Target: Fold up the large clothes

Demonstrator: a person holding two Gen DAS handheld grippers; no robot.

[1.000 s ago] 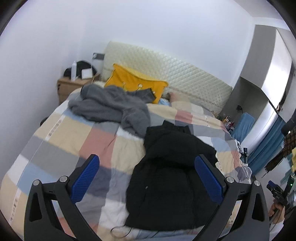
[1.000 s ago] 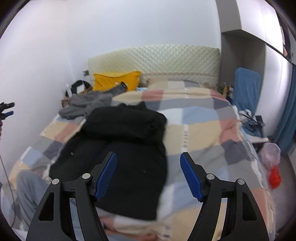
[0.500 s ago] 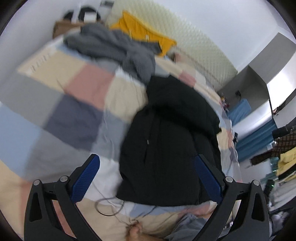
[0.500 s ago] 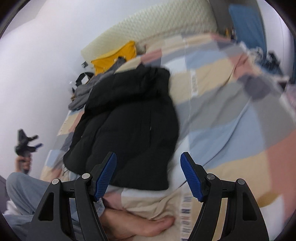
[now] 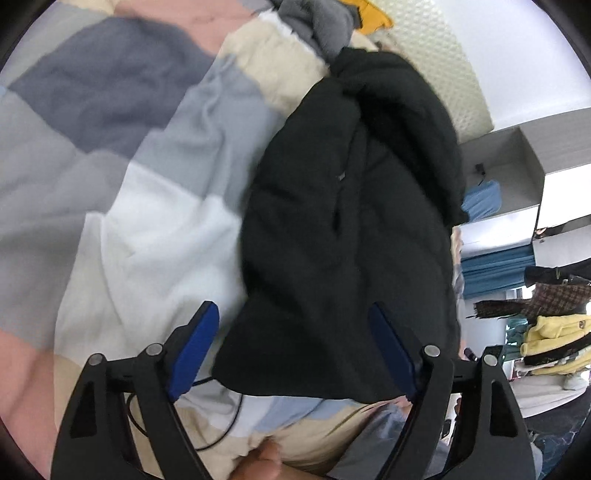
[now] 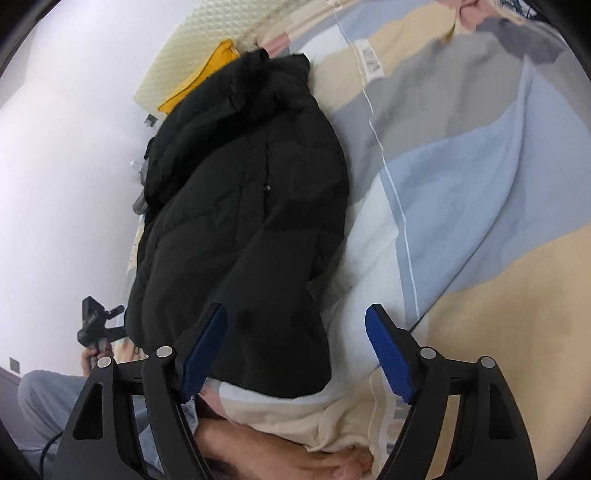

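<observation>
A large black puffer jacket (image 5: 351, 221) lies on the patchwork quilt (image 5: 147, 229), its hem toward me. It also shows in the right wrist view (image 6: 243, 221). My left gripper (image 5: 295, 347) is open and empty, its jaws wide apart above the jacket's near left hem corner. My right gripper (image 6: 297, 347) is open and empty, its jaws wide apart above the jacket's near right hem corner. The left gripper also shows small at the left of the right wrist view (image 6: 98, 325).
A grey garment (image 5: 321, 22) and a yellow pillow (image 6: 207, 77) lie beyond the jacket by the quilted headboard (image 5: 443, 74). A black cable (image 5: 221, 421) runs over the quilt's near edge. My bare foot (image 6: 280, 458) is below. Hanging clothes (image 5: 546, 325) are at the right.
Both grippers have dropped and tilted down toward the jacket's near hem. The jacket now fills the views. Both stay open.
</observation>
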